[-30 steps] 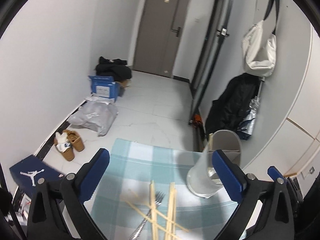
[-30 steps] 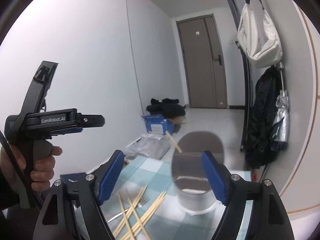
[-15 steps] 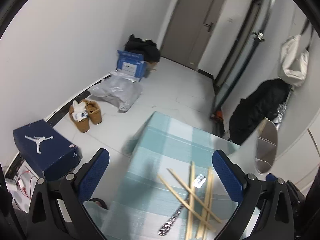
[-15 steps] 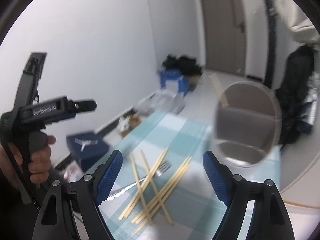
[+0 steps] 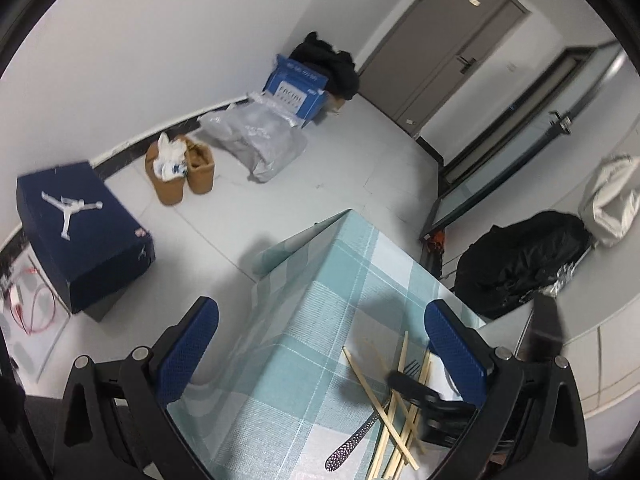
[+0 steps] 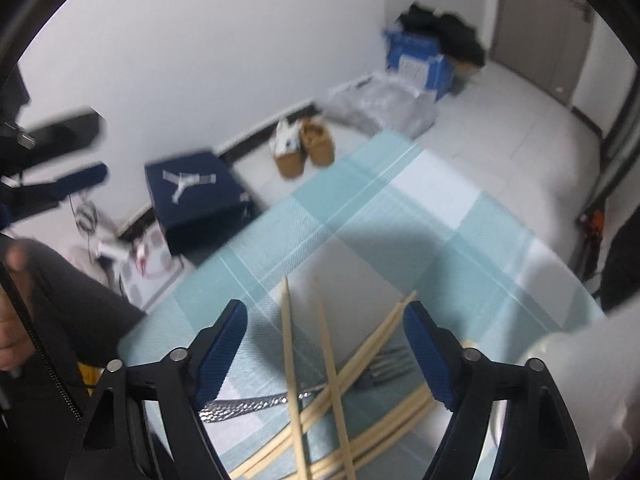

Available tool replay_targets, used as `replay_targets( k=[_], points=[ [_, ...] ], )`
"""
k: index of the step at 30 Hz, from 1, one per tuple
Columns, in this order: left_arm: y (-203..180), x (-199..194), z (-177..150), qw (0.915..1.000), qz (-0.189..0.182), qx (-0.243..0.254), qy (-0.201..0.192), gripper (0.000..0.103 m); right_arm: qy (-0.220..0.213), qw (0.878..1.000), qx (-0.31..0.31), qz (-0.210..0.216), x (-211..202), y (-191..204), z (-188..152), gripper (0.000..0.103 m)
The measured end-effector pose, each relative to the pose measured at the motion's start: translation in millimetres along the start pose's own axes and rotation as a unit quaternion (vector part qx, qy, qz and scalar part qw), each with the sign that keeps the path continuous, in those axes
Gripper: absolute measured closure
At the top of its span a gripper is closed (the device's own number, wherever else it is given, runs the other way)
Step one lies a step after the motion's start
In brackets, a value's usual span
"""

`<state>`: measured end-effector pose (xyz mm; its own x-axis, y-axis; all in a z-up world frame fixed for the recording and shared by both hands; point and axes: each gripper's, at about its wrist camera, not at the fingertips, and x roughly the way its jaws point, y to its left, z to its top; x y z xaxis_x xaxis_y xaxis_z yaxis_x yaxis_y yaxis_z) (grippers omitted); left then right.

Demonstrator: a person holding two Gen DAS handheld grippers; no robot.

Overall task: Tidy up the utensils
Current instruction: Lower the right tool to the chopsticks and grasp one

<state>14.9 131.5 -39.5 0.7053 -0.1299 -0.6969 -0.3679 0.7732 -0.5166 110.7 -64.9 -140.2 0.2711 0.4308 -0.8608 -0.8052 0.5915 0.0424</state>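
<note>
Chopsticks (image 6: 316,380) are found heaped crosswise over a fork (image 6: 304,394) on the checked tablecloth (image 6: 360,240), near its front edge. The right gripper (image 6: 324,344) is held low over this heap, pointed steeply down; its jaws are closing, with several sticks lying between them but none yet pressed by the blue pads (image 6: 220,348). The left gripper (image 5: 320,352) is seen with its fingers wide apart and nothing between them, over the left part of the cloth. A pale container (image 6: 576,384) is partly visible at the right edge, blurred.

Risk is judged as follows. Because the sticks overlap, a closing grip may catch more than one, or pinch a stick against the fork handle and drag it. A stick gripped near one end may pivot and slip. Loose sticks may be scattered toward the table edge.
</note>
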Motion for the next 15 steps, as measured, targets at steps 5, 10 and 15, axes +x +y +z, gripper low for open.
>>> replay_targets(
  k=[5, 10, 15],
  points=[
    [15, -1, 3, 0.9994, 0.004, -0.033, 0.004, 0.002, 0.052, 0.998, -0.024, 0.001, 33, 3, 7, 0.045],
    [18, 1, 5, 0.999, 0.007, -0.044, 0.007, 0.002, 0.062, 0.998, -0.023, 0.005, 44, -1, 14, 0.065],
    [11, 1, 3, 0.9995, 0.024, -0.019, 0.004, 0.002, 0.064, 0.998, -0.006, 0.009, 42, -6, 17, 0.097]
  ],
)
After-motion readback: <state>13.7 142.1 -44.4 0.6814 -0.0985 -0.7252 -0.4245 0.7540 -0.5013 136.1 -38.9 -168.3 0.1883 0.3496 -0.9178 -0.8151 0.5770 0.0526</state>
